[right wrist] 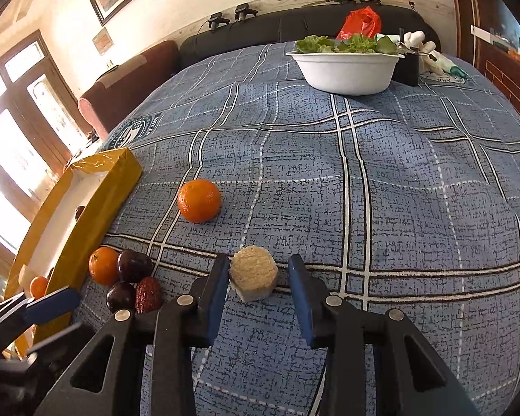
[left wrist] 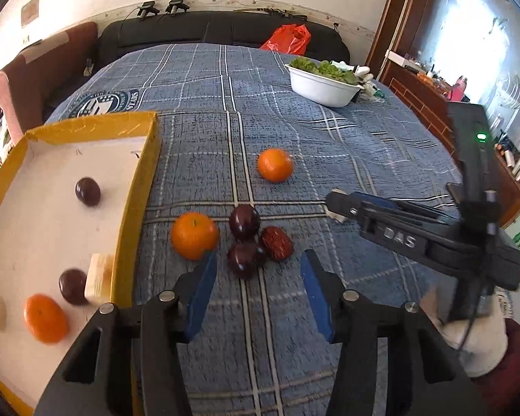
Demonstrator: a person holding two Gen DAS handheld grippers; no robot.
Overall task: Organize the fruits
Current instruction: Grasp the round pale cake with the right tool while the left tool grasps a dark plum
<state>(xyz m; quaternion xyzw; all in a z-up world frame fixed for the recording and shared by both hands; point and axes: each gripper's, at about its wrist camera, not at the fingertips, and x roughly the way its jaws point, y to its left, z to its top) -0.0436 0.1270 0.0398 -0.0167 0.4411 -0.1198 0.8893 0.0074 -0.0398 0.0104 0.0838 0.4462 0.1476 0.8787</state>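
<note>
A yellow box with a white floor holds two dark plums, an orange and pale blocks. On the blue plaid cloth beside it lie an orange, two plums and a red date. Another orange sits farther back. My left gripper is open, and the nearer plum lies between its blue fingertips untouched. My right gripper straddles a pale hexagonal block. Its left pad touches the block, but a gap remains at the right pad.
A white bowl of green leaves stands at the far right of the bed. A red bag lies on the black sofa behind. A gloved hand carries the right gripper close to the fruit cluster.
</note>
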